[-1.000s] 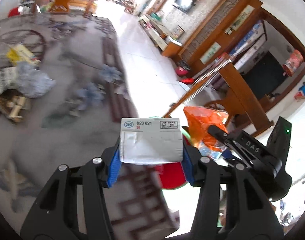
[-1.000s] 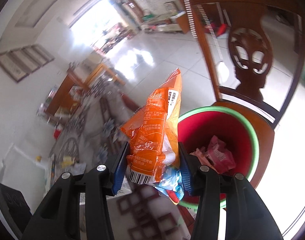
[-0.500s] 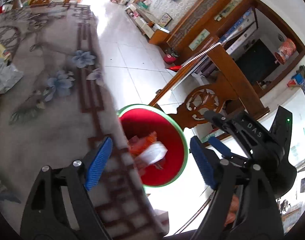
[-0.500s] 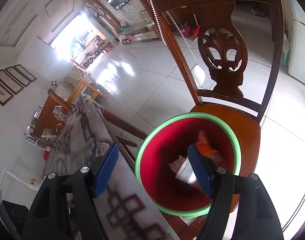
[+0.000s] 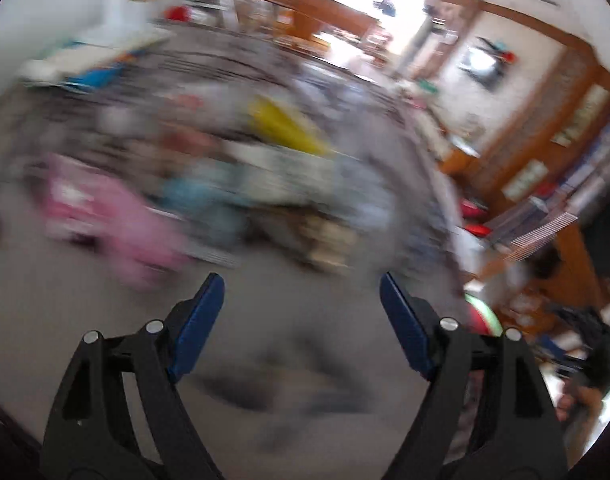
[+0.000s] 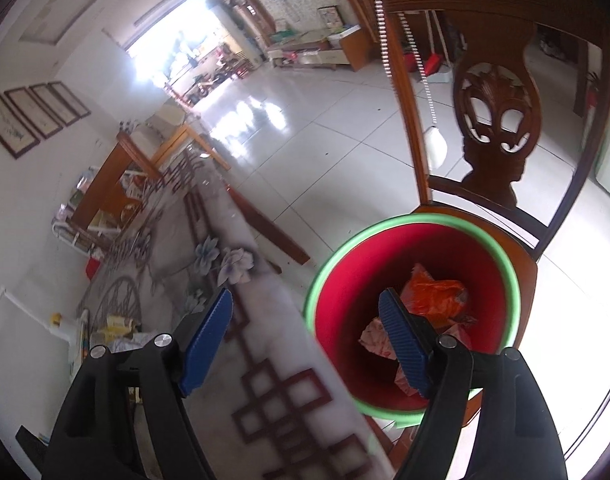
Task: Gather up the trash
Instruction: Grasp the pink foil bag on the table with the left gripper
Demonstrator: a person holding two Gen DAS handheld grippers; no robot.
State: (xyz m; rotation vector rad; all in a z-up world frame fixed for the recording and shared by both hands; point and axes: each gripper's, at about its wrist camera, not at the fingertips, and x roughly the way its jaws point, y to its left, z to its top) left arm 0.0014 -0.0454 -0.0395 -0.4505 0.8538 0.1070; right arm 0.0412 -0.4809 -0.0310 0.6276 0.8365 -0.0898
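Trash: orange wrapper point(image 6: 433, 294) lies inside the red bin point(image 6: 501, 248), on top of pale crumpled wrappers; bin sits on the seat of a wooden chair point(image 6: 501, 128) just beside the table edge. Right gripper point(image 6: 305, 322) hangs over the bin rim, jaws having just been opening, nothing between them. Left gripper point(image 5: 301, 300) is spread wide and empty, over the table point(image 5: 305, 360); view heavily blurred, but a pink packet point(image 5: 117, 216) and yellow item point(image 5: 285, 128) show ahead among the litter. Step judged: drop done, re-targeting. Next: pick one piece, straddle it, close.
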